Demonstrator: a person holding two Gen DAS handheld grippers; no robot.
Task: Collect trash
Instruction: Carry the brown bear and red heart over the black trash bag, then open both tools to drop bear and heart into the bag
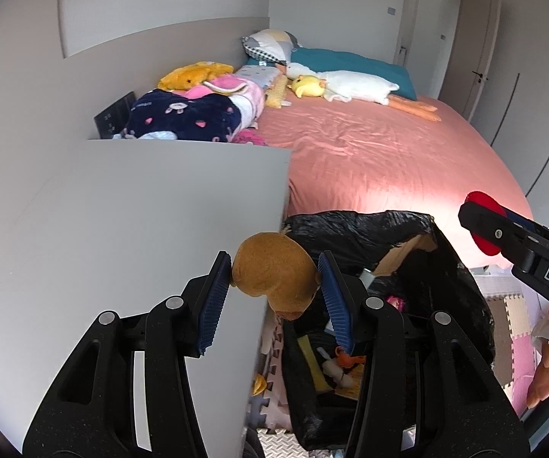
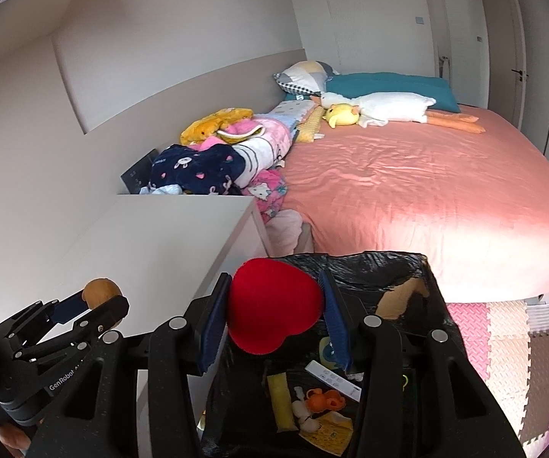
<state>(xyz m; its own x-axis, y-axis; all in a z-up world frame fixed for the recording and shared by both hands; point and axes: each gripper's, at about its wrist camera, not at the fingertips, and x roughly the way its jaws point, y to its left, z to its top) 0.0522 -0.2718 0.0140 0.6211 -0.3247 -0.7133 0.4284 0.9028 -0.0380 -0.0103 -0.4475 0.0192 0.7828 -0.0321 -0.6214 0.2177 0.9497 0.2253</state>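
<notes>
Both pickups look done: the left gripper [image 1: 274, 280] has its fingers clamped on a brown plush piece [image 1: 274, 267], the right gripper [image 2: 274, 313] on a red plush heart [image 2: 272, 305]. Dropping remains; the black-lined trash bin [image 2: 433, 305], already holding scraps, sits just beyond and below both fingertips.

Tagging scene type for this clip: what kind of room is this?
Most likely a home bedroom, probably a child's: a large bed with a pink sheet, plush toys such as a white goose by the pillows, and foam puzzle mats on the floor.
</notes>
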